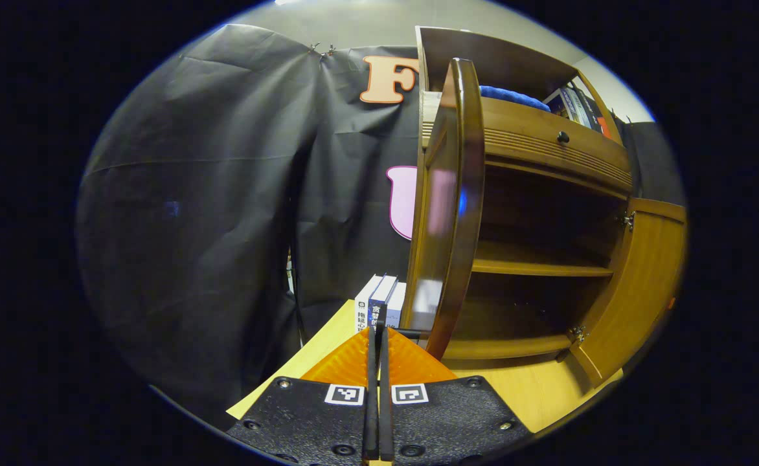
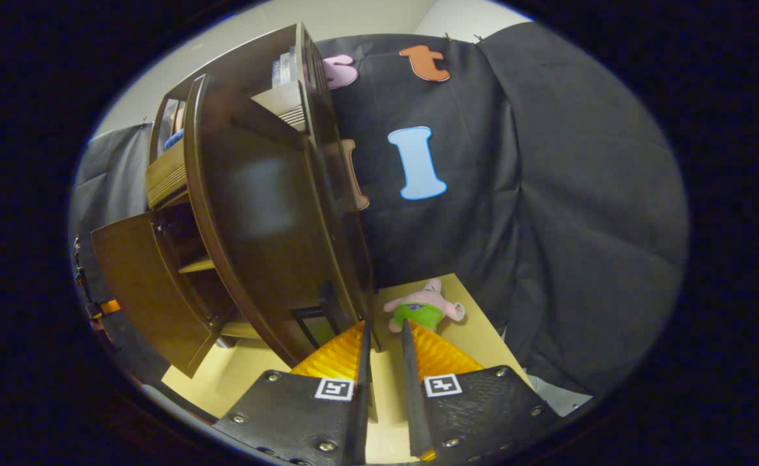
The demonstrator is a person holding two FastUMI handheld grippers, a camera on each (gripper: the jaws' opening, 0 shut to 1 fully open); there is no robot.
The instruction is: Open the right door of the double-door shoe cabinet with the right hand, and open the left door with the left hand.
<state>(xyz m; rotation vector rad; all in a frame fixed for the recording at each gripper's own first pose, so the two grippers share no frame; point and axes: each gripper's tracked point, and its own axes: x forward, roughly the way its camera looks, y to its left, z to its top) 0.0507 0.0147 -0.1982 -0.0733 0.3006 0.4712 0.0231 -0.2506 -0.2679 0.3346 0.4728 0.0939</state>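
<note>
The shoe cabinet [image 1: 548,155] stands on the counter [image 1: 535,395], a wooden piece with a drawer band above an open compartment. In the left gripper view both doors are swung out: the left door [image 1: 451,207] is seen nearly edge-on just ahead of the gripper, its glossy face catching reflections, and the right door [image 1: 638,285] hangs open at the cabinet's far side on its hinges. Between them the inside lies bare to view, with a shelf [image 1: 535,266] across the middle and the bottom board below it. In the right gripper view the right door [image 2: 269,213] stands open close in front of the camera, and the left door [image 2: 146,285] is open farther off.

A blue cloth [image 1: 512,97] and some books [image 1: 580,107] sit in the top of the cabinet. More books [image 1: 379,303] stand upright near the counter's edge beside the left door. A small plush toy [image 2: 423,307] lies near the counter's far edge in the right gripper view.

The left gripper [image 1: 377,333] has its fingers pressed together with nothing between them, tips just beside the lower edge of the left door. The right gripper [image 2: 385,327] has its fingers slightly spread, holding nothing, its tips close to the bottom of the right door.
</note>
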